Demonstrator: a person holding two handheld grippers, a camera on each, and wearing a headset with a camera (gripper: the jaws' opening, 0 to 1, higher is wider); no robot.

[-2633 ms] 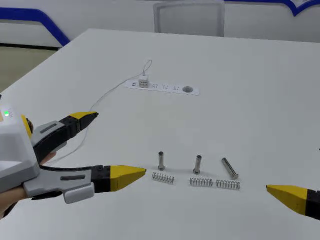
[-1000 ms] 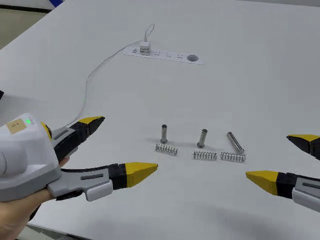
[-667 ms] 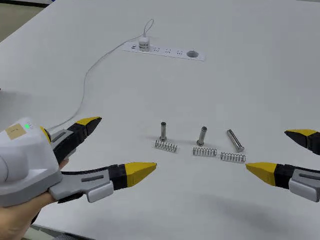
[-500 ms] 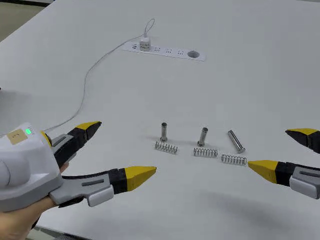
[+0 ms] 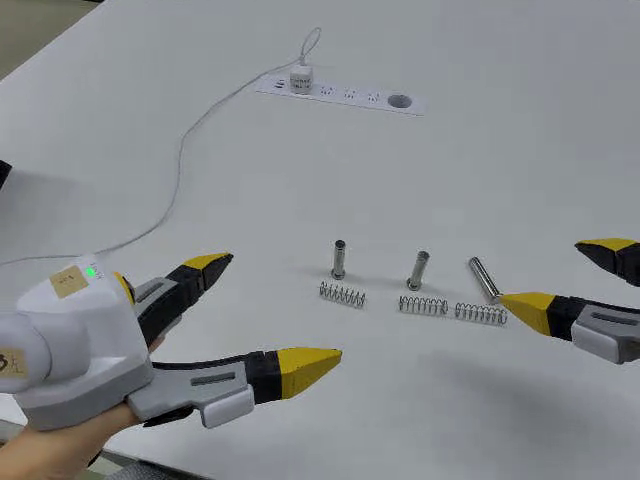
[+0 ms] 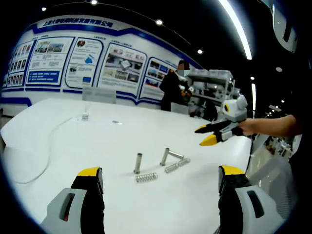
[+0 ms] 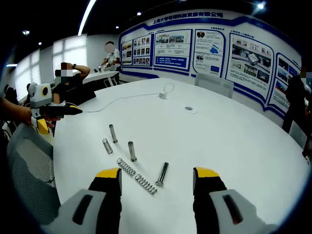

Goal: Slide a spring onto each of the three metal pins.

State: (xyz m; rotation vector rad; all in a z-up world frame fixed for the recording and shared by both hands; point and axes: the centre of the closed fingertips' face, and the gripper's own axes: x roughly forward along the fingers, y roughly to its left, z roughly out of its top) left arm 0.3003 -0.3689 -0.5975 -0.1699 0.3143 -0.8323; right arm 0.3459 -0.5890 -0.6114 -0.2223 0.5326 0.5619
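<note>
- The white table [image 5: 520,150] carries everything; all the parts sit on it a little toward 5 o'clock from the middle of the head view.
- The left gripper [image 5: 280,307] comes in from 8 o'clock in the head view. Its jaws are spread wide with nothing between them. All pins and springs lie well ahead of its tips, toward 2 o'clock. In the left gripper view [image 6: 159,170] they sit at 12 o'clock, centred in the gap between the jaws.
- The right gripper [image 5: 543,272] comes in from 3 o'clock, its jaws also apart and holding nothing. In the right gripper view [image 7: 157,171] the nearest pin and spring lie just ahead, between the two tips.
- A white cable [image 5: 180,170] runs from 9 o'clock up to a plug [image 5: 300,80] in the power strip [image 5: 340,92] at 12 o'clock, well apart from the parts.
- The left pin [image 5: 339,257] stands upright, the middle pin [image 5: 418,269] stands with a slight lean, and the right pin [image 5: 484,278] lies on its side.
- The left spring [image 5: 342,294] lies flat at 6 o'clock of the left pin, just beside its base.
- The middle spring [image 5: 423,305] lies the same way below the middle pin.
- The right spring [image 5: 481,313] lies at 6 o'clock of the right pin. Its far end is close to the right gripper's lower jaw tip; I cannot tell whether they touch.
</note>
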